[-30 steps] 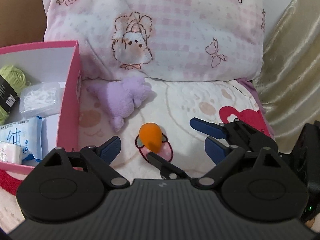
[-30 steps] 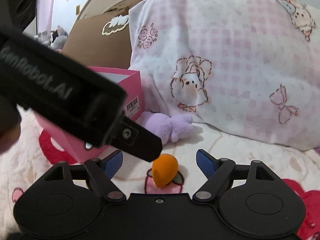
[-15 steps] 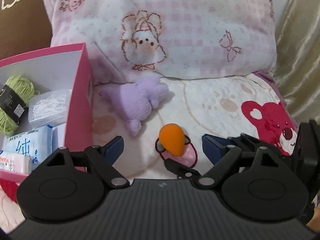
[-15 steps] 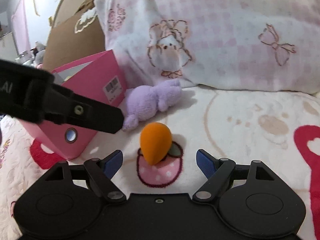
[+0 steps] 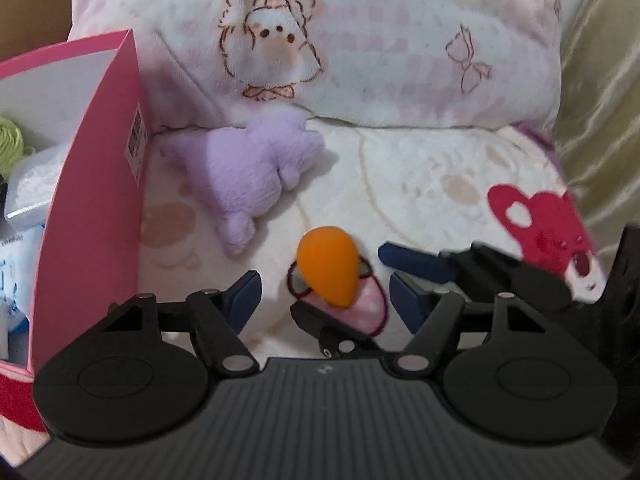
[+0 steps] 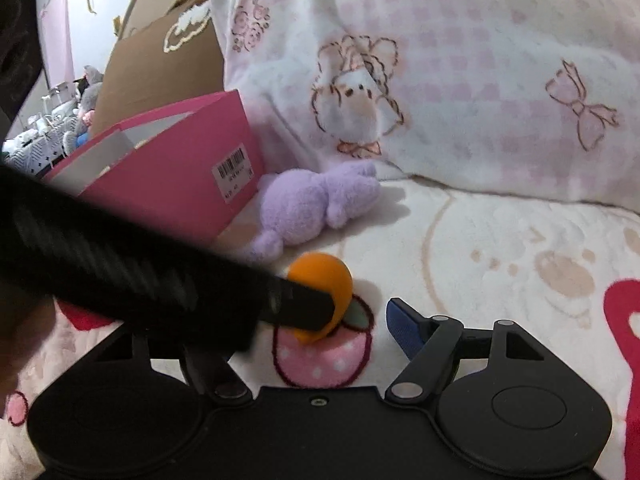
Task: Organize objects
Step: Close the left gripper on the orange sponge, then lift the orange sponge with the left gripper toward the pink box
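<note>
Left wrist view: the left claw (image 5: 325, 294) stood open, its blue pads spread wide, with an orange sponge (image 5: 329, 266) lying on the blanket (image 5: 432, 184) between and just ahead of them. The sponge was egg-shaped, its narrow end toward the camera, resting on a pink strawberry print (image 5: 362, 310). The right claw (image 5: 404, 276) entered from the right side of this view; one blue finger (image 5: 416, 262) lay just right of the sponge, and a second black finger passed under the sponge's near end. Contact between either finger and the sponge could not be confirmed.

A purple plush (image 5: 252, 172) lay flat on the blanket beyond the sponge, near the foot of a pink-checked pillow (image 5: 360, 40). A pink box (image 5: 96, 200) stood open at the left, just beside the plush, with a barcode label on its side. Inside it were green yarn (image 5: 10, 138) and white and blue packets, partly cut off by the edge of the picture.

Right wrist view: the right claw (image 6: 320, 320) was open, its right pad clear of the sponge (image 6: 324, 280). Its left finger was hidden behind the dark body of the left gripper, which crossed the picture from the left and covered part of the sponge. The plush (image 6: 312, 204) lay against the box (image 6: 180, 184) corner, apart from the sponge.
</note>
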A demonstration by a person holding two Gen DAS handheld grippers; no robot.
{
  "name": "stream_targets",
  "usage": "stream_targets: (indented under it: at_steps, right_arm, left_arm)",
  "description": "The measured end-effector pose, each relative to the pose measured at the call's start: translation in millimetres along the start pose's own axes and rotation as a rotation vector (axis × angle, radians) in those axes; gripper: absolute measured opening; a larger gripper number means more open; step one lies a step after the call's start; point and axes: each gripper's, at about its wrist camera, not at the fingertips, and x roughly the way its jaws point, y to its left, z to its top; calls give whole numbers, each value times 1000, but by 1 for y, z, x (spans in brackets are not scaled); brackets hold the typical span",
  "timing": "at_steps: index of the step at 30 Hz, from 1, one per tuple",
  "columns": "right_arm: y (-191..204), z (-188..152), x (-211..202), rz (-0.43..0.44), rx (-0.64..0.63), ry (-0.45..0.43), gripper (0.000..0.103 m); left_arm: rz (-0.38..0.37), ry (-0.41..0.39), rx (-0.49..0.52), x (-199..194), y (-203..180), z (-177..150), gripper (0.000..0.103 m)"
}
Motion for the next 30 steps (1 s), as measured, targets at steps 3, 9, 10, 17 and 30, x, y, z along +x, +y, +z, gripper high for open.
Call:
stream_targets:
  at_steps: [3,9,10,17,30]
  right_arm:
    - [1,-1,5,-2,-12,12,69]
    - [2,-4,7,-7,-25,20,46]
    - [3,-4,7,-3,-31,21,43]
    - [3,-6,8,-19,-35,13,37]
    - [5,-6,7,-26,-21,9,35]
  left_arm:
    - [-16,3,-21,6,4,1,64]
    - [-30,21,-33,19,5,3,35]
    - [-20,23,-31,20,4,4,34]
    - [-8,11,-24,21,1,4,32]
    - [-18,-19,-76,25,4,2,32]
